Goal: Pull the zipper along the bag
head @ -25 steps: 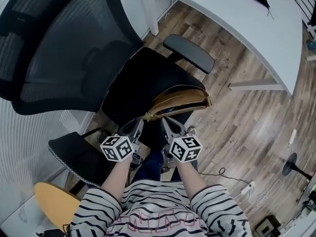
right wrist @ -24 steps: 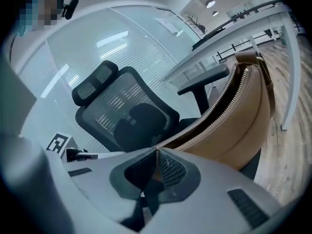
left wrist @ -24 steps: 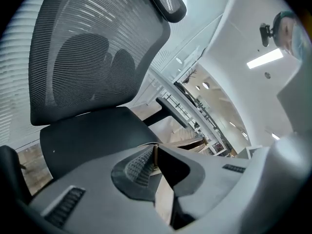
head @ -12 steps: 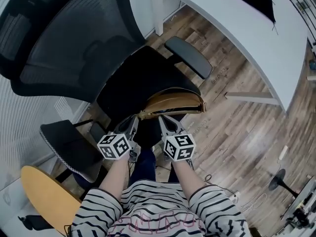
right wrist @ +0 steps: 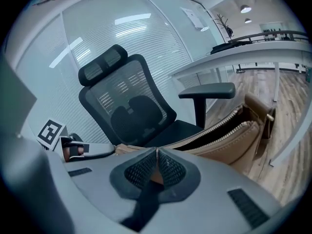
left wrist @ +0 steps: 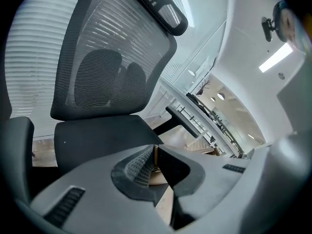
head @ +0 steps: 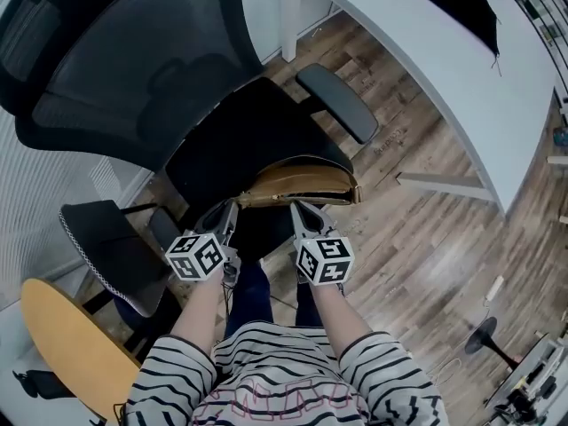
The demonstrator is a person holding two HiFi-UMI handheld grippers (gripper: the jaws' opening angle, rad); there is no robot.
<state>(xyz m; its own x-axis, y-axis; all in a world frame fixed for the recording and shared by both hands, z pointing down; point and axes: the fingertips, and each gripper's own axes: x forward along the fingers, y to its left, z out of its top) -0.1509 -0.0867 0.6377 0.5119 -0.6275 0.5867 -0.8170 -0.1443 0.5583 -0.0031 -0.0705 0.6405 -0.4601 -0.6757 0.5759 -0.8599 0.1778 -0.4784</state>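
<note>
The left gripper (head: 232, 206) pinches the bag (head: 306, 185) end; the right gripper (head: 295, 207) squeezes what looks like the zip tab (right wrist: 156, 177). Hold tight and pull straight along the zip (right wrist: 222, 125).

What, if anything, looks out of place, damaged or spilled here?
Nothing is damaged or spilled. The bag lies on the chair seat with its zipper gaping open along the top. The left gripper and right gripper are both shut on the bag's near end.

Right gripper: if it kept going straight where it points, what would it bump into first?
The tan bag on the chair seat. The right gripper is right at its near edge and seems to pinch it.
</note>
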